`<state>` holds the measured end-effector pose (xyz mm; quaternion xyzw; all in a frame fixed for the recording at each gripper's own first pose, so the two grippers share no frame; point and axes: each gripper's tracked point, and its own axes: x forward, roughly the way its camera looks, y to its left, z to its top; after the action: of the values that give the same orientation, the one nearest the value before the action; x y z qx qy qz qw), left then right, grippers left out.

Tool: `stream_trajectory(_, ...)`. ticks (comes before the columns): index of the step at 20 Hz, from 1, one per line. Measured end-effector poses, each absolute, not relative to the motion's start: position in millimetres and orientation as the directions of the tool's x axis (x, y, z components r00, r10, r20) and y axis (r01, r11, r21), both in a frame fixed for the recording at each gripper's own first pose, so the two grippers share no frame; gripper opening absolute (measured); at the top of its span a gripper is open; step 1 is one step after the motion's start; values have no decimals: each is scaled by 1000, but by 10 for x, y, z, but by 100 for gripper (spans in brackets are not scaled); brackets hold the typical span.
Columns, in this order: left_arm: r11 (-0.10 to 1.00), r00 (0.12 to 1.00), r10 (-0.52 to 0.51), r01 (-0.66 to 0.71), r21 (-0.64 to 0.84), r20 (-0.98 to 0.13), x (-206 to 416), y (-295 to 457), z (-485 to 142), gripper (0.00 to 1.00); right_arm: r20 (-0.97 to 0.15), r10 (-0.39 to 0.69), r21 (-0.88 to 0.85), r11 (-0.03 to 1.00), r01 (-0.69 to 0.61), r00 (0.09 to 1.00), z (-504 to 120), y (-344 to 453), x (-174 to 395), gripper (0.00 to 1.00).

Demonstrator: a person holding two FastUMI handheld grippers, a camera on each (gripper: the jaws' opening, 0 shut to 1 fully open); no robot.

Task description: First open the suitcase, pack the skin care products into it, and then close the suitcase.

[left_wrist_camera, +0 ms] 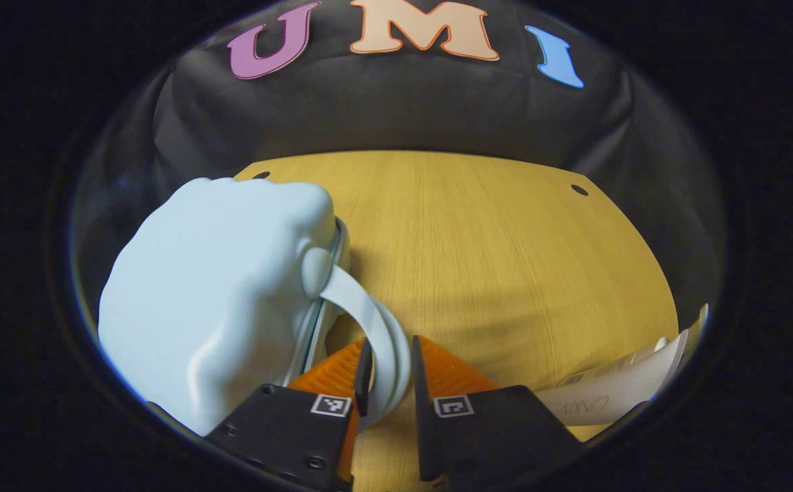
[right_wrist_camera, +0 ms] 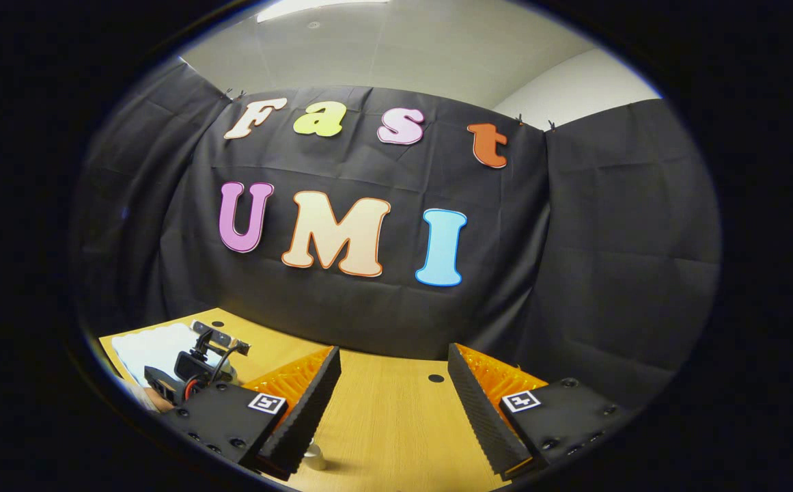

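Presently, the largest item before me is the pale wooden tabletop, with small dark holes near its far edge. On its left part in my left gripper view stands the pale blue, smooth, rounded hard-shell suitcase, its two halves together with a silvery seam running down its right side. From that side a flat pale blue handle strap loops outward. My left gripper has its two fingers set narrow, one on either side of the strap; whether both press on it I cannot tell. At the lower right of the same view lies a white squeeze tube of skin care product, on its side on the wood, well apart from the suitcase; its printing is too blurred to make out.

In my right gripper view, my right gripper is held above the table with its fingers spread wide and nothing between them. Far left in that view I see the suitcase as a pale shape, with my left gripper's camera mount in front of it. A small silvery cylindrical cap-like item sits on the wood just below my right gripper's left finger; I cannot tell what it is.
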<state>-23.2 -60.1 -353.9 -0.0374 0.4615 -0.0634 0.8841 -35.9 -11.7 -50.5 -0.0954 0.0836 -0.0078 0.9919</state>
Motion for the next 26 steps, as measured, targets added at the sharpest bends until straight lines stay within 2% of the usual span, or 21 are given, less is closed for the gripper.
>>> stream_trajectory(4, 986, 556, -165, 83, -143, -815, -229, -590, -3448, 11, -149, -20, -193, 981, -9, 989, -472, -75, -355, 96)
stream_trajectory(8, 986, 557, -169, 88, -144, -813, -208, -596, -3358, 5, -127, 1, -195, 981, -26, 992, -435, -17, -365, 99)
stream_trajectory(9, 985, 561, -170, 88, -146, -810, -214, -612, -3317, 4, -123, 6, -194, 981, -30, 992, -429, -14, -370, 96)
stream_trajectory(11, 984, 567, -179, 83, -160, -804, -203, -615, -3203, 3, -116, 18, -190, 981, -40, 993, -428, -8, -376, 99)
stream_trajectory(12, 983, 578, -181, 81, -165, -796, -154, -596, -3125, 3, -114, 22, -187, 981, -43, 993, -425, -18, -366, 96)
stream_trajectory(13, 983, 587, -178, 80, -162, -790, -125, -557, -3059, 3, -113, 26, -181, 982, -46, 993, -432, -24, -364, 99)
stream_trajectory(16, 982, 592, -180, 56, -182, -786, -119, -553, -2919, 1, -105, 37, -163, 985, -54, 994, -408, -81, -368, 99)
stream_trajectory(22, 992, 648, -123, 69, -102, -752, 51, -292, -2404, 0, -79, 71, -104, 991, -79, 994, -358, -141, -341, 98)
stream_trajectory(24, 992, 665, -121, 49, -119, -737, 82, -165, -2236, 0, -67, 99, -77, 992, -104, 993, -318, -78, -347, 96)
stream_trajectory(26, 988, 681, -136, 38, -151, -719, 92, -23, -2045, 0, -37, 93, -85, 992, -96, 995, -242, -68, -320, 99)
